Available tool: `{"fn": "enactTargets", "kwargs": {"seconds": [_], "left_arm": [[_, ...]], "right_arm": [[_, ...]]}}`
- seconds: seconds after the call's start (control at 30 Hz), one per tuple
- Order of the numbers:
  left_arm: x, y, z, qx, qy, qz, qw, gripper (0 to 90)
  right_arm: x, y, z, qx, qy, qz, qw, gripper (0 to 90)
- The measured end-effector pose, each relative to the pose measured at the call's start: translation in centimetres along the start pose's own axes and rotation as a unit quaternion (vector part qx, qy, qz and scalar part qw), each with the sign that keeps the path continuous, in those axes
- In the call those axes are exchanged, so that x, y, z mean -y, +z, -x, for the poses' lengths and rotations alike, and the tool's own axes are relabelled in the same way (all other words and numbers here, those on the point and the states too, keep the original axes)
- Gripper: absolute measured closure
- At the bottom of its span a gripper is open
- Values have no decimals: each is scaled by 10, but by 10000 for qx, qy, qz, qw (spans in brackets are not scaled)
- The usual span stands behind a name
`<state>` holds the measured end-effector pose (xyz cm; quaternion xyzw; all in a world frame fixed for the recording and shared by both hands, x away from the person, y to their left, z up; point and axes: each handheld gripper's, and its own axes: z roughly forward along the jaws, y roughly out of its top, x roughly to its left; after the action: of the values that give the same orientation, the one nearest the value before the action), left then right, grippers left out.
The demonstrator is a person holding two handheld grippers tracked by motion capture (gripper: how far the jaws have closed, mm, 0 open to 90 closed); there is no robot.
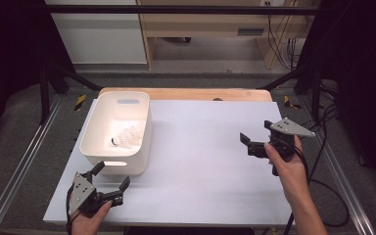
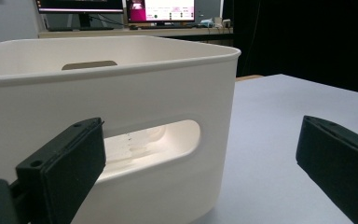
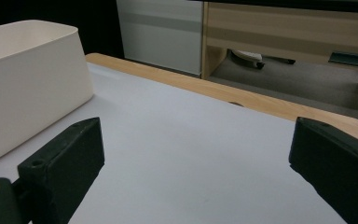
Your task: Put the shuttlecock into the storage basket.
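While the left gripper (image 1: 111, 177) hangs low at the near left corner of the white table (image 1: 200, 161), its jaws stand wide apart with nothing between them. Just ahead of its tips sits the white bin (image 1: 100, 142), the near wall with its slot handle (image 2: 154, 147) facing the jaws at close range, not touching them. Inside the bin, beyond that wall, lie white shuttlecocks (image 1: 127, 138), one cork end dark; through the slot they show only as a pale feathered blur. Well off to this gripper's right, the right gripper (image 1: 256, 142) is held above the table's right side, jaws likewise spread and empty, pointing leftward across bare tabletop toward the bin (image 3: 28, 88), which lies far ahead of it.
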<state>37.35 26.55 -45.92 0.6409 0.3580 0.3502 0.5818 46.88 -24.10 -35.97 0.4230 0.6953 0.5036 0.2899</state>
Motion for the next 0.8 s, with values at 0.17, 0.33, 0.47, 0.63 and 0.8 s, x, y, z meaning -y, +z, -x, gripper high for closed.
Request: {"fn": "enactTargets", "kwargs": {"seconds": [0.17, 0.33, 0.47, 0.63, 0.8], "left_arm": [[0, 0, -1, -9, -10, 4, 10000, 13], [0, 0, -1, -6, -15, 3, 10000, 12], [0, 0, -1, -10, -19, 5, 10000, 13], [0, 0, -1, -10, -24, 4, 10000, 11], [0, -1, -1, -8, -38, 11, 10000, 12]], "right_arm": [[6, -4, 2, 25, 12, 2, 10000, 37], [15, -8, 4, 64, 33, 14, 10000, 36], [23, -12, 6, 93, 69, 25, 9999, 37], [34, -17, 7, 137, 51, -17, 9999, 37], [43, -21, 6, 149, 33, -75, 9999, 38]]}}
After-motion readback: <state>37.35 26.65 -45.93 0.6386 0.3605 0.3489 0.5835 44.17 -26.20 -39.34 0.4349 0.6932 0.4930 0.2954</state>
